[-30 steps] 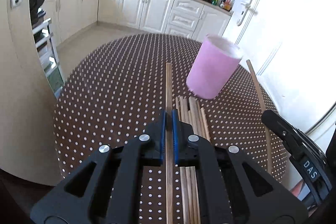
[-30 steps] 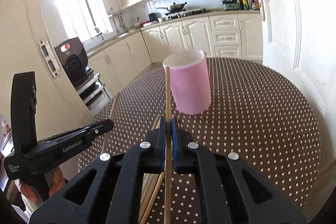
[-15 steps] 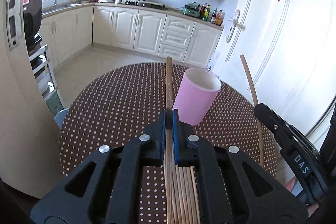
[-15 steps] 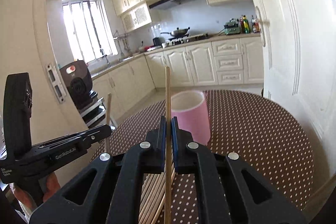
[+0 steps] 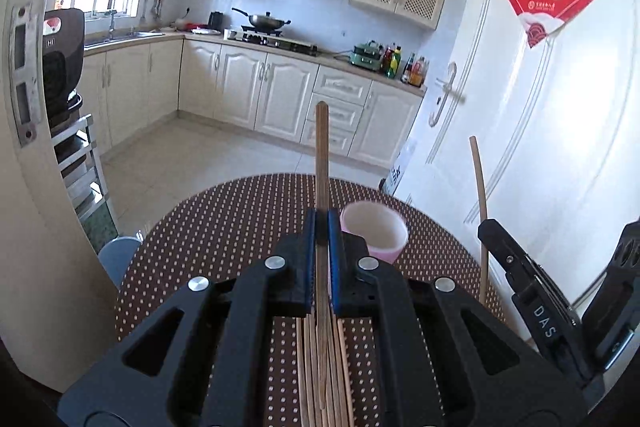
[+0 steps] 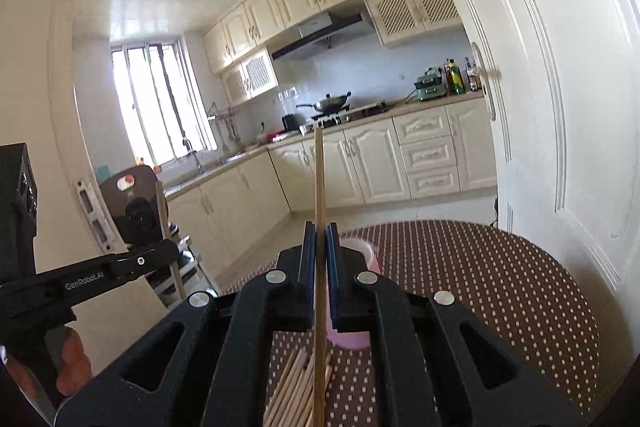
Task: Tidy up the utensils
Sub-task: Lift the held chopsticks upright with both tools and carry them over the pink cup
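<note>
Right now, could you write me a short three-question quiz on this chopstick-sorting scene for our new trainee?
1. True or false: the left gripper is shut on a chopstick.
2. What does the right gripper hold?
A. a spoon
B. a chopstick
C. nothing
3. Fill in: the loose chopsticks lie on the dotted ____ in front of the pink cup.

Key: 1 true; 2 B; 3 table.
</note>
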Available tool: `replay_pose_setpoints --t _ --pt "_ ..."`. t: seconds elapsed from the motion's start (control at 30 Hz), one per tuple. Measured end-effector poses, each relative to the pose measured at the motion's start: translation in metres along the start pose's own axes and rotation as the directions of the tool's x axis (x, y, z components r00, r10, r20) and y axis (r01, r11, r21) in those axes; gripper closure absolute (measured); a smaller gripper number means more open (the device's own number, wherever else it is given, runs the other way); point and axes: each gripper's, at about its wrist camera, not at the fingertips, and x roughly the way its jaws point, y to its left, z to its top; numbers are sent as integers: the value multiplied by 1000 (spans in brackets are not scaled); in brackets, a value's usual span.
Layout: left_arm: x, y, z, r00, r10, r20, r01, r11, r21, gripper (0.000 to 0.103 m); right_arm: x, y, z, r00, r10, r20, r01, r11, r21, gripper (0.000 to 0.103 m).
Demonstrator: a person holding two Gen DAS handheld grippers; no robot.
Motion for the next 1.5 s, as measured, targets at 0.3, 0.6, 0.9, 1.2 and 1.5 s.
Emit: replay_pose_setpoints --t 0.3,0.6,0.9,1.2,1.5 --pt "2 -8 32 997 0 71 0 1000 -4 96 12 -7 31 991 -46 128 38 997 65 99" --pt "-1 -25 57 985 26 169 -29 999 16 96 28 -8 54 970 -36 239 21 998 64 99" --pt "11 -38 79 970 31 243 -38 999 24 96 45 -11 65 951 -83 299 63 995 75 99" --pt "41 -43 93 970 -7 243 0 1000 28 96 81 -30 65 953 -90 291 57 991 119 99" --pt "79 -40 92 976 -5 216 -3 999 37 96 109 -37 52 966 -88 243 66 993 97 99"
